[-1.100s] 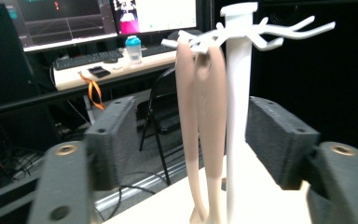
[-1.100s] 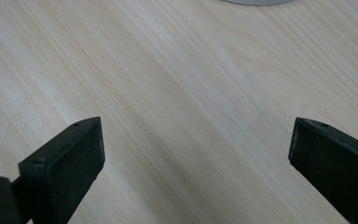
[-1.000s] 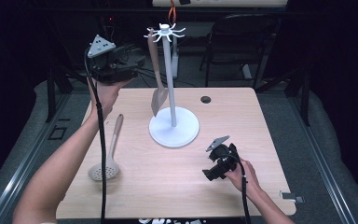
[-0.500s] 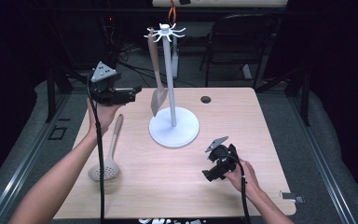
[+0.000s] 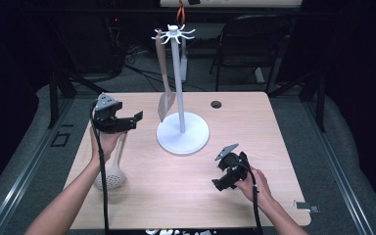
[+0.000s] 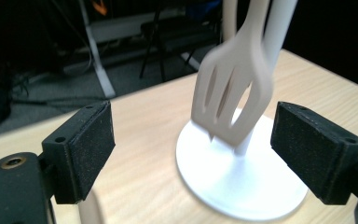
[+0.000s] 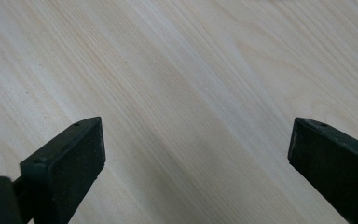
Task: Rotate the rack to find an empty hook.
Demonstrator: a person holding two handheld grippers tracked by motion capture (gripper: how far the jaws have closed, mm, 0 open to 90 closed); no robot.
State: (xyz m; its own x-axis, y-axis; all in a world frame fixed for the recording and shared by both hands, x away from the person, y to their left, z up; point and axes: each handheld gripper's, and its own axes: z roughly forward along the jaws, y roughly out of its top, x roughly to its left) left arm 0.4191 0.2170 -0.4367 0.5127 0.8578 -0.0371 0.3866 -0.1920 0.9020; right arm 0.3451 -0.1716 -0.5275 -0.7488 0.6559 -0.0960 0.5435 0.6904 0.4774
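A white utensil stand [image 5: 182, 139] rises from the middle of the wooden table [image 5: 279, 147]. A beige slotted spatula [image 5: 165, 104] hangs from one of its top hooks. On the left a beige skimmer [image 5: 110, 177] lies flat. My left gripper [image 5: 136, 121] is held level just left of the spatula's head and above the skimmer's handle. Its jaws have just been opening and stand open with nothing between them. In the left gripper view the spatula [image 6: 228, 98] and the stand's base [image 6: 242, 186] lie beyond the left gripper [image 6: 193, 130]. My right gripper [image 5: 221, 183] points down at the table, and the right gripper [image 7: 196, 154] is open over bare wood.
A small black round cap [image 5: 216, 104] sits in the tabletop behind the stand. A dark chair [image 5: 254, 44] and cables stand beyond the table's far edge. A small metal clip [image 5: 306, 205] lies at the front right corner.
My left gripper has come down from beside the upper part of the stand to the level of the spatula's head. The right hand has kept still.
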